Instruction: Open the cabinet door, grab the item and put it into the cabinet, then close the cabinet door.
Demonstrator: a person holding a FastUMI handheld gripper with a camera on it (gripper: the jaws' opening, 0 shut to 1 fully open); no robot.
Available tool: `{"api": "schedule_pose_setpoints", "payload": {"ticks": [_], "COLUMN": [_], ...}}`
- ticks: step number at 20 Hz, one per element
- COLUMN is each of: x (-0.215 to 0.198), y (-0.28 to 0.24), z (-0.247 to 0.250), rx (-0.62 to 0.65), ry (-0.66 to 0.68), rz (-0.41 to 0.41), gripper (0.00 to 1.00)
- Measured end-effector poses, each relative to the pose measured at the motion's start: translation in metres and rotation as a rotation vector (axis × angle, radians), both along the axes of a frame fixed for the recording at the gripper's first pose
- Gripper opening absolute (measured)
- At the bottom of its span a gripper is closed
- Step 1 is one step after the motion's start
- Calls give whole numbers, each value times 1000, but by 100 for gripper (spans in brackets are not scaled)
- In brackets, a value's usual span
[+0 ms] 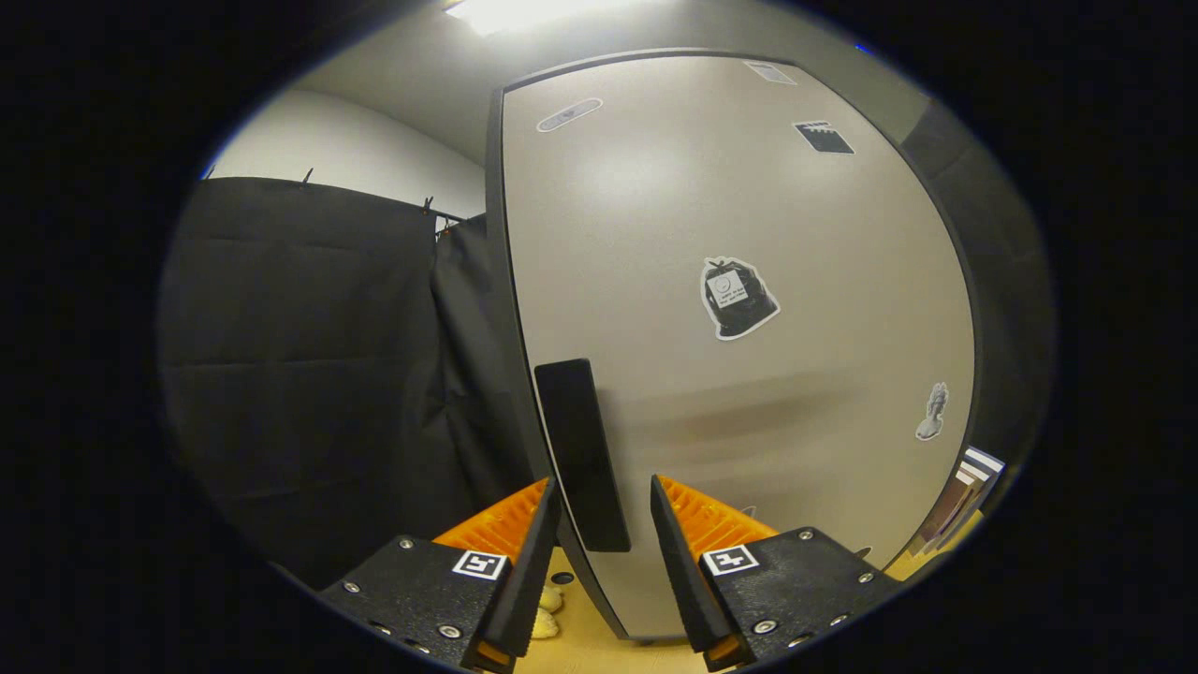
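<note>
The cabinet door (730,215) is a tall beige panel with a few stickers on it, and it stands close in front of me. A black vertical handle (582,449) sits by the door's left edge. My gripper (604,487) is open, its two fingers straddling the lower part of the handle, one on each side. A small gap shows between the right finger and the handle. Below the fingers, a pale yellow lumpy item (547,608) lies on the wooden tabletop (599,646), partly hidden by the left finger.
Black cloth (309,374) hangs as a wall to the left of the cabinet. A dark cabinet side (1006,281) runs along the door's right edge. Striped boxes (969,487) stand low at the right of the door.
</note>
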State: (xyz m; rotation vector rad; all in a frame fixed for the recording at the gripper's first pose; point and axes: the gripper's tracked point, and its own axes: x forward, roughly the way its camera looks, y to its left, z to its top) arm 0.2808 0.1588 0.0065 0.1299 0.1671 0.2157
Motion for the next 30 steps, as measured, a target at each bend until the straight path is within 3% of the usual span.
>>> {"api": "schedule_pose_setpoints", "payload": {"ticks": [1,5,8,9,14,30], "x": [3,18,23,28,24,-27], "y": [4,8,8,7,5,-12], "z": [0,-1,-21,-15,-18,-10], "rx": [8,14,-47,-53,-100,-71], "ry": [2,10,71,29,54,40], "rz": [3,-41,-67,-96,-116,-16], "gripper": [61,42,42,39,22,21]}}
